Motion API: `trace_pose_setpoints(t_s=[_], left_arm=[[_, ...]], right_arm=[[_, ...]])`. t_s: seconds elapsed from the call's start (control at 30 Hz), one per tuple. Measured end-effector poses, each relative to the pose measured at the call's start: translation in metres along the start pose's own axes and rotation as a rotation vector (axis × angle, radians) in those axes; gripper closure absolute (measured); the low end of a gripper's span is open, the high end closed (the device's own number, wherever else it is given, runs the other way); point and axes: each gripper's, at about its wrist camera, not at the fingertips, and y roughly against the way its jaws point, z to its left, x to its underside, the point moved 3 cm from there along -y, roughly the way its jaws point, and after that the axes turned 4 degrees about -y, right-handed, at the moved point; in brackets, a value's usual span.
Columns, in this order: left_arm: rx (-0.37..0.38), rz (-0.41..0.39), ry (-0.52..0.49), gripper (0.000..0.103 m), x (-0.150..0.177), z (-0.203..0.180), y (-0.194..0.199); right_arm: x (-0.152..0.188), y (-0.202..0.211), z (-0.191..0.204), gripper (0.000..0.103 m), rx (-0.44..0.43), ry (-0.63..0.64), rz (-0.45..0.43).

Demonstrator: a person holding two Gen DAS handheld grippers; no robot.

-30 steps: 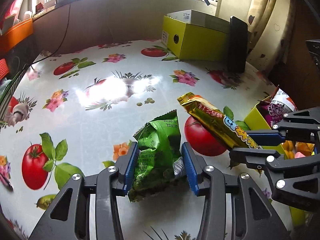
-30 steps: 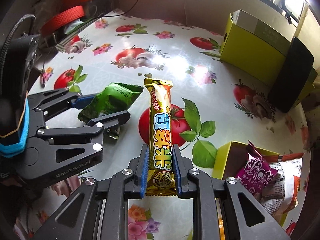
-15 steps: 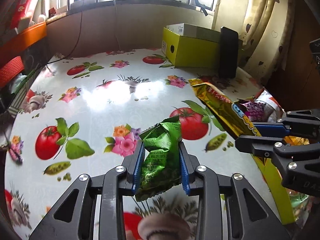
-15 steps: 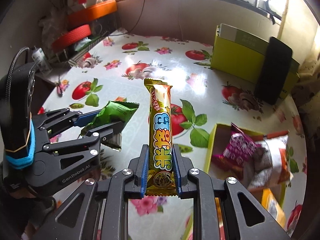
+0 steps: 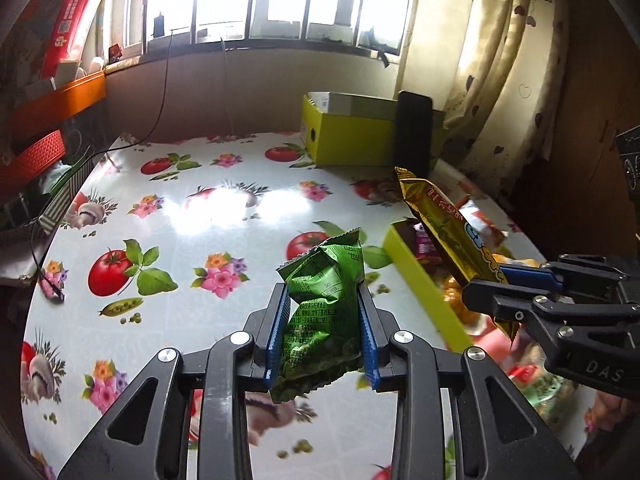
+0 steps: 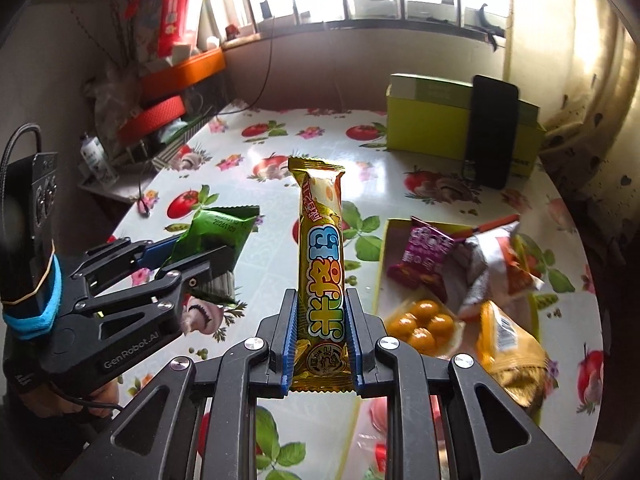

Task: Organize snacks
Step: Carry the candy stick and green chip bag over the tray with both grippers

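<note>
My left gripper is shut on a green snack packet and holds it above the table. It also shows in the right wrist view with the green packet. My right gripper is shut on a long gold snack bar, also held in the air. The gold bar shows at the right of the left wrist view, over the yellow tray. The yellow tray holds several snack packs, among them a purple one.
The table has a tomato-and-flower oilcloth. A yellow-green box with a black phone leaning on it stands at the back right. Orange and red trays sit on a shelf to the left. A curtain hangs at right.
Both grippers have risen and pulled back from the table with their snacks held. The view is higher and the yellow tray shows more fully under the right gripper.
</note>
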Motion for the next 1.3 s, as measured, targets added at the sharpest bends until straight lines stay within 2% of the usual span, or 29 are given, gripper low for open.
trace_pose_setpoints(t_s=[0.57,1.3], left_arm=[[0.052,-0.011,-0.003,0.07,0.0,-0.021,0.008],[0.082,0.007,-0.016,0.07,0.003,-0.026,0.001]], right_arm=[[0.011,0.024,-0.059,0.084,0.063,-0.142,-0.04],[0.026,-0.027,-0.063,0.081,0.065,-0.186,0.11]])
